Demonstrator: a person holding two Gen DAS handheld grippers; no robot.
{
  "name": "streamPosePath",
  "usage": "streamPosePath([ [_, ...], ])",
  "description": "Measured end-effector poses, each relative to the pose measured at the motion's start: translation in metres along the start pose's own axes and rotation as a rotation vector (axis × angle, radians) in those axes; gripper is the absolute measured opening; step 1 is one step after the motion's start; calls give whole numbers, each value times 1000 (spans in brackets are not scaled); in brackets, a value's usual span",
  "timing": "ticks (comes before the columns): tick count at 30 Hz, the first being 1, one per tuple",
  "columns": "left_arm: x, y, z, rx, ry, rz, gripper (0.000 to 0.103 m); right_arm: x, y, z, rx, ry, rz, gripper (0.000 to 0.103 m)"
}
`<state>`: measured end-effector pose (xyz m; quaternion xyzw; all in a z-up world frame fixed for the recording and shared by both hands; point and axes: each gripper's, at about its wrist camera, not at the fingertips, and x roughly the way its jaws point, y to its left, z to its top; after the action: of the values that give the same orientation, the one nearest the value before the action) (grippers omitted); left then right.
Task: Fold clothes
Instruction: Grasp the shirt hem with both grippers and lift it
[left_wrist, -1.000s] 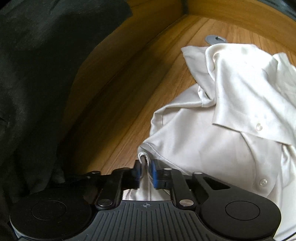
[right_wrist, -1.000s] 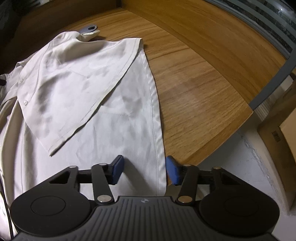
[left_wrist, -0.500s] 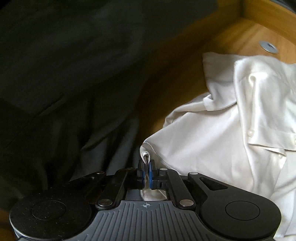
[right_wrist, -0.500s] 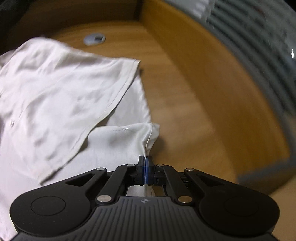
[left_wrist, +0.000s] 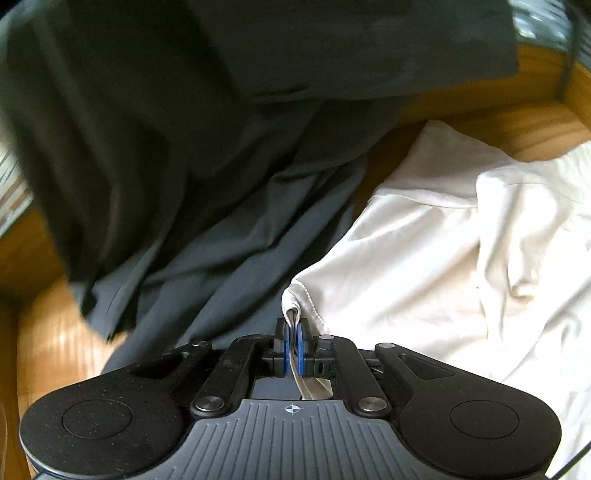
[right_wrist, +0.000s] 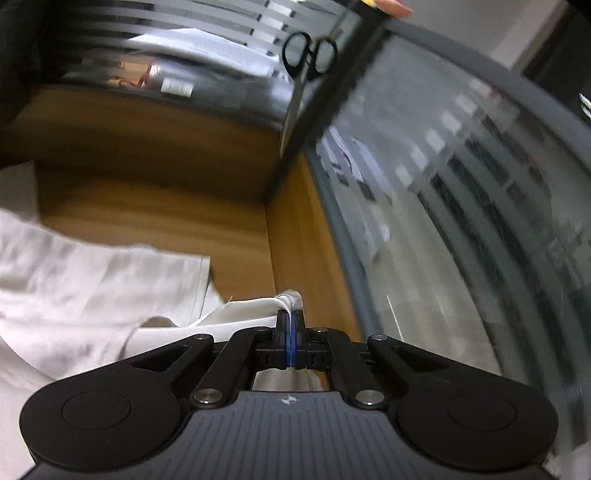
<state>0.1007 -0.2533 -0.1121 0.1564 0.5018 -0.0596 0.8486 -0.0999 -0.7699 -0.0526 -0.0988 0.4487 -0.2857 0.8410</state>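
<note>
A wooden worktop (left_wrist: 44, 354) carries everything, and low wooden walls (right_wrist: 147, 147) rise at its far edges and meet in a corner. Behind these walls stand panes of striped frosted glass (right_wrist: 480, 206) in a grey frame. A pair of black-handled scissors (right_wrist: 309, 55) hangs at the dark post where the panes meet, and behind the glass some white papers (right_wrist: 207, 48) show, too blurred to read.

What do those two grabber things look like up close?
Both look alike. The left gripper and the right gripper each have blue pads on black linkage arms with silver rivets. Behind sit two round black discs and a grey ribbed plate with a small crosshair mark.
</note>
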Motion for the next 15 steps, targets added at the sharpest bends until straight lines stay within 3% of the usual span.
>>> streamPosePath([
  [2,-2,6,-13,-43,18,16,6,12,1,10,-27,28,21,0],
  [7,1,18,-41,-116,66,78,6,41,21,-1,-110,175,123,0],
  [11,9,32,-57,-182,115,120,8,51,38,-35,-128,275,220,0],
  [15,5,38,-76,-242,136,81,20,50,44,-66,-96,317,282,1],
])
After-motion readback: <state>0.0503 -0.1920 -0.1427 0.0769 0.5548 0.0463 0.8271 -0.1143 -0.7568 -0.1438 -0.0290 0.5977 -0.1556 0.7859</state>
